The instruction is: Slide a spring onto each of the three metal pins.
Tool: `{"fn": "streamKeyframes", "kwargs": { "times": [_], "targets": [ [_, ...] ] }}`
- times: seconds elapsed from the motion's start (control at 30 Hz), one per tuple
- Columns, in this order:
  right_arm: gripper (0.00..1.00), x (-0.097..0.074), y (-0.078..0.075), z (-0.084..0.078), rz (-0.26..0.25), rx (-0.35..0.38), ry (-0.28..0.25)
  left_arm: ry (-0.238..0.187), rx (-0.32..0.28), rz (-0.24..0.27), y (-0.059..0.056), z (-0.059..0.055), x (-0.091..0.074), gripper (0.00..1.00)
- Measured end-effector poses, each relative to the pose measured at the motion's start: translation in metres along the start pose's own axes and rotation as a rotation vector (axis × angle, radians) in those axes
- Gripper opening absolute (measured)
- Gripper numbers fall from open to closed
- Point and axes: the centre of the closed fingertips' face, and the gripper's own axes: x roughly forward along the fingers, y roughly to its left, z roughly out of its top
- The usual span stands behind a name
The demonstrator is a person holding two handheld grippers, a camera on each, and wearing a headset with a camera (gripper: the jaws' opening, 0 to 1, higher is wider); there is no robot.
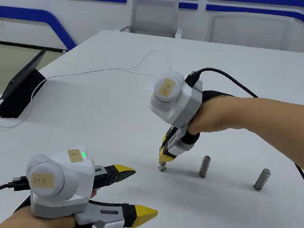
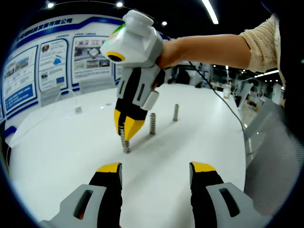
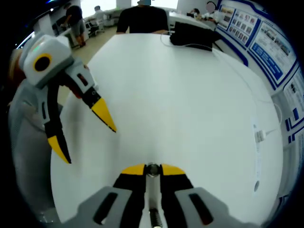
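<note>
Right tongs [image 1: 165,156] pressed together on the third spring [image 2: 124,137], pointing down at the counter [image 1: 106,122], not far from its near edge. Left tongs [image 1: 138,191] spread, holding nothing, hovering low by the near edge, off to the left of the work.

Two finished springs [image 1: 204,166] [image 1: 261,179] stand upright along the same near stretch, toward the right edge and apart from each other.

Step in hand (my reading): seating the last spring.
- Keep your right tongs plumb so the coil's axis lines up with the pin
- Lower gently; a harder squeeze would likely bow the coils and jam them on the shaft
- Let go only once the spring's foot meets the small base [image 1: 162,168]
- Your left tongs are free to steady that base should it tip

Not resolved:
- The pin is masked by coils and the yellow tips, so you cannot tell how far down the spring sits
- In the right gripper view a round metal end [image 3: 152,169] shows between the tips; pin top or spring end, cannot tell
- The pins inside the other two springs are hidden by their coils
</note>
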Motion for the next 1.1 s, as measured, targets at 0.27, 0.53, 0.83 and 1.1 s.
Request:
{"fn": "streamKeyframes", "kwargs": {
  "times": [0.27, 0.53, 0.83, 1.1],
  "targets": [
    [0.13, 0.01, 0.0, -0.005, -0.001, 0.017, 0.009, 0.001, -0.003, 0.0, 0.001, -0.001, 0.001, 0.58],
    [0.13, 0.012, 0.0, -0.006, 0.001, 0.03, 0.003, 0.002, -0.005, 0.0, 0.002, -0.001, 0.002, 0.58],
    [0.18, 0.011, 0.002, -0.005, 0.001, 0.025, -0.013, 0.004, -0.007, 0.001, 0.002, -0.001, 0.003, 0.58],
    [0.22, 0.003, 0.0, -0.009, -0.009, 0.04, -0.03, 0.005, -0.006, 0.0, 0.001, -0.001, 0.004, 0.59]
  ]
}}
